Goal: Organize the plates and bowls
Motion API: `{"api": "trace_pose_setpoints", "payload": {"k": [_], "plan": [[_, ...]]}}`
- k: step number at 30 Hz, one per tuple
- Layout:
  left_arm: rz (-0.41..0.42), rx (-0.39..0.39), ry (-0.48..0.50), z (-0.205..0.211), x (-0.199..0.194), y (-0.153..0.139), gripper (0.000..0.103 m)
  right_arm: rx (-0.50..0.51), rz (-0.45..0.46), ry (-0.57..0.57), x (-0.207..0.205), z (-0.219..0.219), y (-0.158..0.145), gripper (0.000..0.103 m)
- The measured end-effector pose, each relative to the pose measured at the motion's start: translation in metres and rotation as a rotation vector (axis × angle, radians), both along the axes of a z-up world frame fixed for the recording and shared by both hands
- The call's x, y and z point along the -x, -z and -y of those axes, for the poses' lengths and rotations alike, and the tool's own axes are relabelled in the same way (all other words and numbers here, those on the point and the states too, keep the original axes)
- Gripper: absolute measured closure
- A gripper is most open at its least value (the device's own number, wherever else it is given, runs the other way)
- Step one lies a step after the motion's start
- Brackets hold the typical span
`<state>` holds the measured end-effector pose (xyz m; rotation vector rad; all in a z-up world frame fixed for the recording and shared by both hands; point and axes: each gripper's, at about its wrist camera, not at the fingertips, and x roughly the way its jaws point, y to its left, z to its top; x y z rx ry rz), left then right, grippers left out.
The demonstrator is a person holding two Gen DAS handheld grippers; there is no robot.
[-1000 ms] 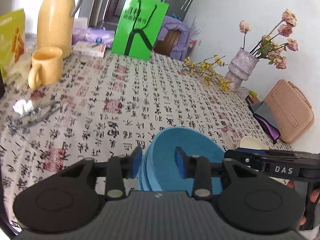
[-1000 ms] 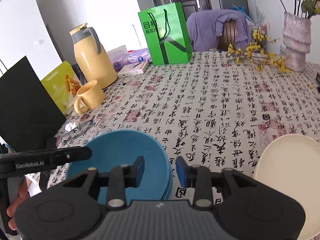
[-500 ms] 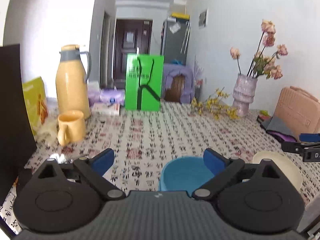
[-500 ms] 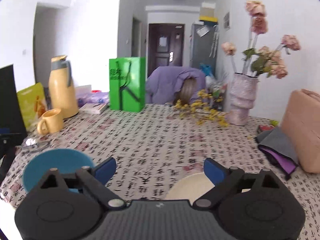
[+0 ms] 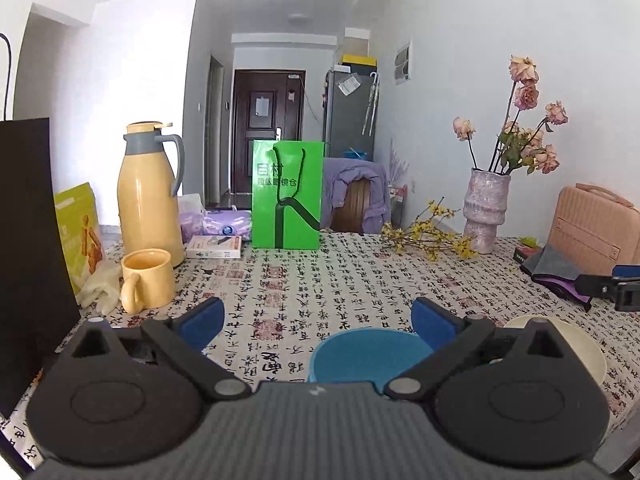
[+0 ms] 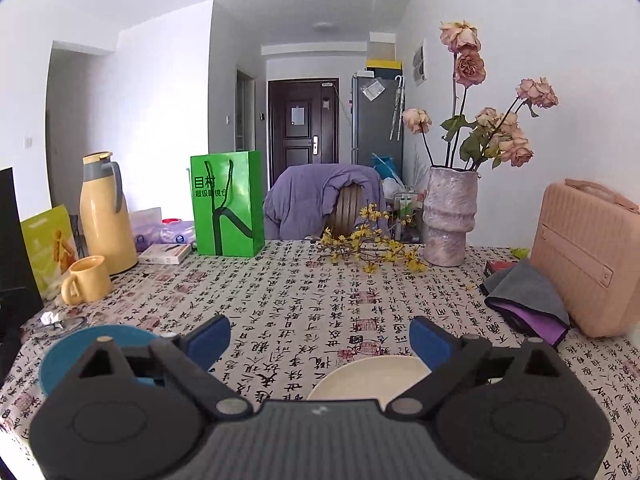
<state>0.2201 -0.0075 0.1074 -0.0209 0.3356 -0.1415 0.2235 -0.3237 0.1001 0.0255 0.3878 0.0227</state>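
1. While both grippers hang above the near edge of the table, their jaws have just been opening and now stand wide apart, with nothing clamped in either
2. Left gripper: its blue pads are spread, and the blue plates sit on the cloth below and between them, untouched, close to the near edge
3. Right gripper: its blue fingertips are likewise far apart, above the cream plate, which lies flat at the near edge, free of the pads
4. Seen from the right wrist, the blue plates lie toward the near left corner, well apart from the cream plate
5. Along the left edge stand a yellow mug and a yellow thermos jug
6. A green paper bag stands upright at the far edge
7. Toward the far right corner is a vase of dried roses, with a pink case at the right edge
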Motion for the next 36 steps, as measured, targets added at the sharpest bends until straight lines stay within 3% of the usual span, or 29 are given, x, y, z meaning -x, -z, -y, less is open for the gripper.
{"api": "trace_pose_setpoints", "payload": {"k": [12, 18, 25, 29, 36], "plan": [[0.040, 0.022, -0.016, -0.004, 0.068, 0.023, 0.000, 0.048, 0.096, -0.005, 0.074, -0.022, 0.026, 0.006], [0.051, -0.016, -0.039, -0.003, 0.121, 0.047, 0.000, -0.056, 0.069, 0.010, 0.126, -0.029, 0.054, 0.006], [0.014, -0.037, -0.046, -0.009, 0.178, 0.071, 0.000, -0.050, 0.066, -0.017, 0.201, -0.058, 0.084, 0.006], [-0.022, -0.012, -0.059, -0.017, 0.187, 0.074, 0.000, -0.022, 0.065, -0.064, 0.204, -0.072, 0.081, 0.006], [-0.002, -0.018, -0.057, -0.014, 0.187, 0.070, 0.000, -0.032, 0.071, -0.053, 0.205, -0.074, 0.080, 0.006]]}}
